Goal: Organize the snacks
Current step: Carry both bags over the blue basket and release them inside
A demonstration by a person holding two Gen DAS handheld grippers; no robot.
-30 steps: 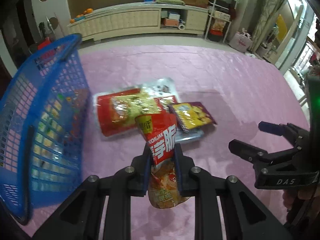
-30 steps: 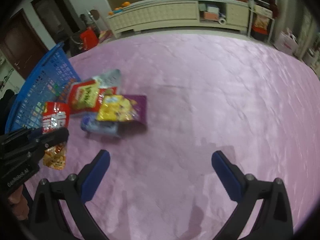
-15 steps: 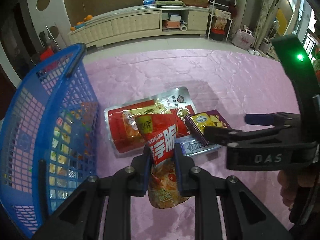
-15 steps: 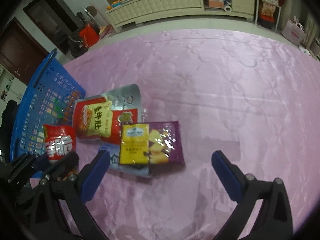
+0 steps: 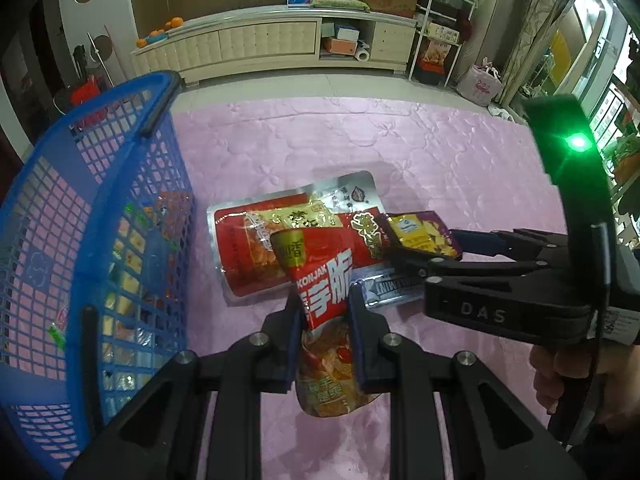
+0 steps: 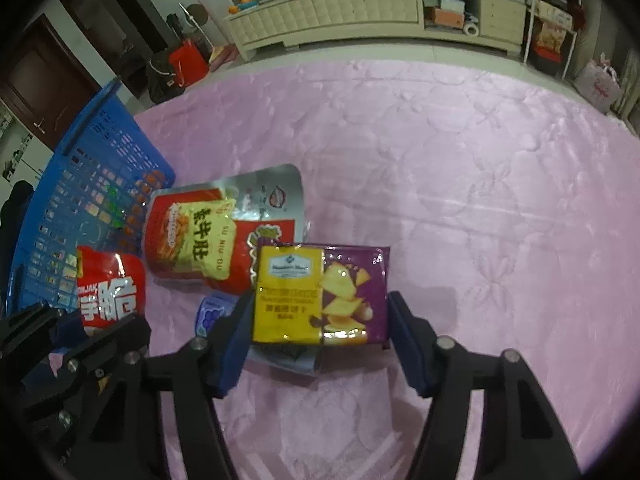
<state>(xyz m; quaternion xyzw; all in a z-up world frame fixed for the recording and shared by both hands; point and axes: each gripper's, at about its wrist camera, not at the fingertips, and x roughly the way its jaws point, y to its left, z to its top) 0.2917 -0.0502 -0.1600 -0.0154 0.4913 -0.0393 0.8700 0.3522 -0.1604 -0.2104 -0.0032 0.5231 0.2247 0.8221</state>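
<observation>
My left gripper (image 5: 324, 320) is shut on a red konjac snack packet (image 5: 320, 276), held above the pink cloth beside the blue basket (image 5: 80, 240); the packet also shows in the right wrist view (image 6: 108, 288). My right gripper (image 6: 320, 320) is open, its jaws on either side of a purple and yellow chip packet (image 6: 320, 292), which also shows in the left wrist view (image 5: 420, 234). That packet lies on a silver-blue packet (image 5: 392, 288) and next to a large red and yellow packet (image 6: 192, 240).
The blue basket (image 6: 80, 184) stands at the left with several snacks inside. The pink cloth (image 6: 460, 200) stretches to the right and far side. A cream cabinet (image 5: 280, 44) lines the far wall, beyond the cloth's edge.
My right gripper has moved left and down to the snack pile, its jaws now around the purple and yellow packet. My left gripper has kept hold of the red packet and drawn back a little.
</observation>
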